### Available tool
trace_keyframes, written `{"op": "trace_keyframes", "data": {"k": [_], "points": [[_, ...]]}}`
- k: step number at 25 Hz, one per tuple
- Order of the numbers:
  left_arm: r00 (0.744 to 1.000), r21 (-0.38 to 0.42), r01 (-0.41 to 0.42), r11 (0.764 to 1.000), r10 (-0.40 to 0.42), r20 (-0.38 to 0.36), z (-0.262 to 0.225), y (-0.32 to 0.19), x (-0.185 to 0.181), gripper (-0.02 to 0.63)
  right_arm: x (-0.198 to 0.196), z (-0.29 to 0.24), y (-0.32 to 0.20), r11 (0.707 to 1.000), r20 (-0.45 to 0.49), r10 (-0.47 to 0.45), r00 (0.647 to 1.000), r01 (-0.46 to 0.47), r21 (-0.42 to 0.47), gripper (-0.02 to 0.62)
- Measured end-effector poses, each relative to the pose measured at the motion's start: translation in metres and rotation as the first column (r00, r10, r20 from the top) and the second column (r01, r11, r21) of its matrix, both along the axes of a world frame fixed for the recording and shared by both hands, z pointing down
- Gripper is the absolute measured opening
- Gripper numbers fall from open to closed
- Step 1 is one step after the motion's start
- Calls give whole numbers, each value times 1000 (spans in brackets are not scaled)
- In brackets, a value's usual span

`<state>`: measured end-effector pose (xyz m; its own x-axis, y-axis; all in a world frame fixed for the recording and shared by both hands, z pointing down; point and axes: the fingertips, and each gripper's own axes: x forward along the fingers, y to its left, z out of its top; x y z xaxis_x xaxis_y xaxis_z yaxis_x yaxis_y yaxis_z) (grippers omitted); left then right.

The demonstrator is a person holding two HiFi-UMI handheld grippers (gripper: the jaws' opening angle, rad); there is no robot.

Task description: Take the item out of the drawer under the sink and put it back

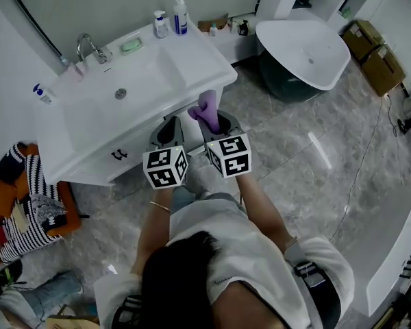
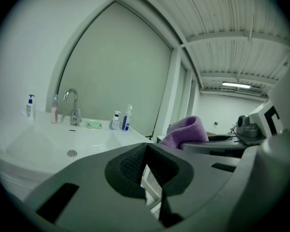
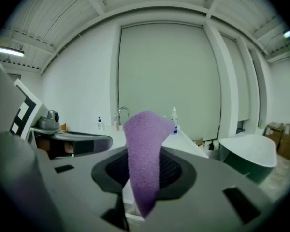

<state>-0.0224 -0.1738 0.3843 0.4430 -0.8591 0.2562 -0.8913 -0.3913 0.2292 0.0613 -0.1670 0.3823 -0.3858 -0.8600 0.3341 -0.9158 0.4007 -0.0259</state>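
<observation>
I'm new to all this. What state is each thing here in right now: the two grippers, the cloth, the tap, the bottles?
Right gripper: shut on the purple cloth.
Purple cloth: pinched between the jaws, one end sticking up, the other hanging below.
Left gripper: shut, nothing between its jaws.
Tap: no water running.
Bottles: upright at the back corner of the sink.
</observation>
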Motion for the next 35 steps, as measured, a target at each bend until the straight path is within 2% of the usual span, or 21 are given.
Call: {"op": "trace_keyframes", "data": {"k": [11,27,32,35], "points": [[1000,10,27,1000,-27,0,-9,4,0,3,-7,-13,2,998,19,-6,1000,5,58,124],[1000,99,5,995,-8,25,-23,17,12,3,2,-19,11,994,-10,14,1000,-12,113,115],[999,90,12,996,-15,29,-20,18,7,3,-2,-16,13,995,-12,4,1000,-3,103,115],[999,86,17,996,-20,36,-17,21,6,3,-4,-19,16,992,-13,-1,1000,3,127,114]]}}
